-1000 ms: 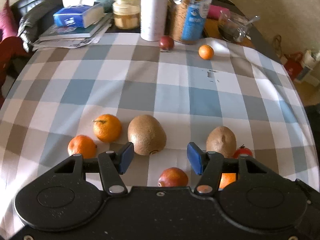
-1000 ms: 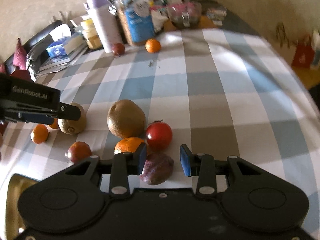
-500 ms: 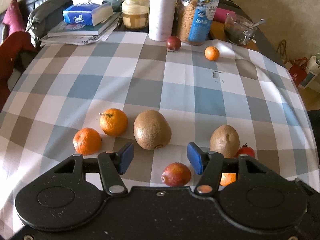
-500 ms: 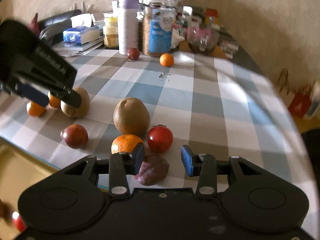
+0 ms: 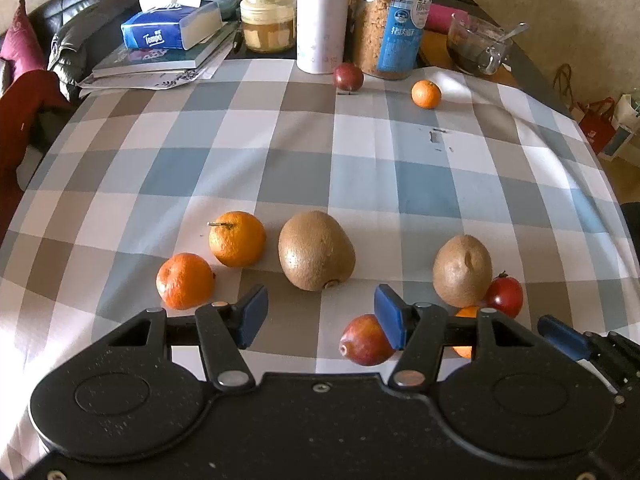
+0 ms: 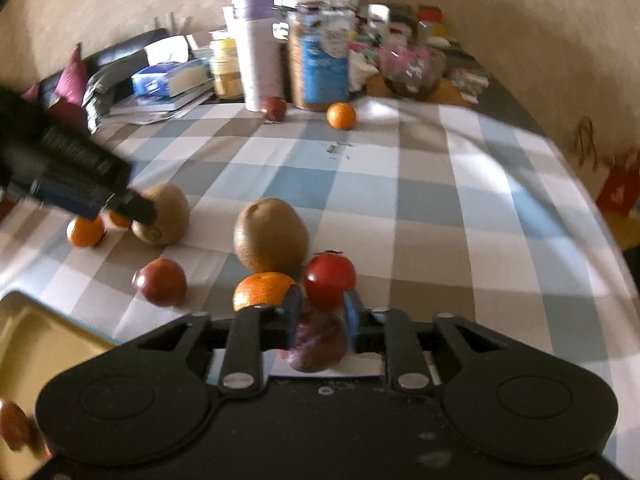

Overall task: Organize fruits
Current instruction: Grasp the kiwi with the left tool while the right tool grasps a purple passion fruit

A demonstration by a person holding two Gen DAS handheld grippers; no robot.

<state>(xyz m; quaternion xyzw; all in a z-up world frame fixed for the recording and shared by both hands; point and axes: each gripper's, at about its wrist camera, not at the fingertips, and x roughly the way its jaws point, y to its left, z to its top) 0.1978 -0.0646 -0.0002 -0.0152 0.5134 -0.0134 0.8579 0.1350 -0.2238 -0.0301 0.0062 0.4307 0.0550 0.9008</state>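
My right gripper is shut on a dark purple wrinkled fruit, its blue pads pressing both sides. Just beyond it lie an orange, a red tomato and a kiwi. My left gripper hangs open over the checked cloth with nothing between its pads. A red plum lies by its right finger. Ahead of it sit a kiwi, two oranges, a second kiwi and the tomato.
A dark red fruit and a small orange lie at the far end, before a white bottle, jars, a tissue box and a glass bowl. A yellow tray sits at the near left edge.
The right gripper's jaws have closed onto the purple fruit that lay between them, and its view has rolled. The left gripper stays open over the same spot.
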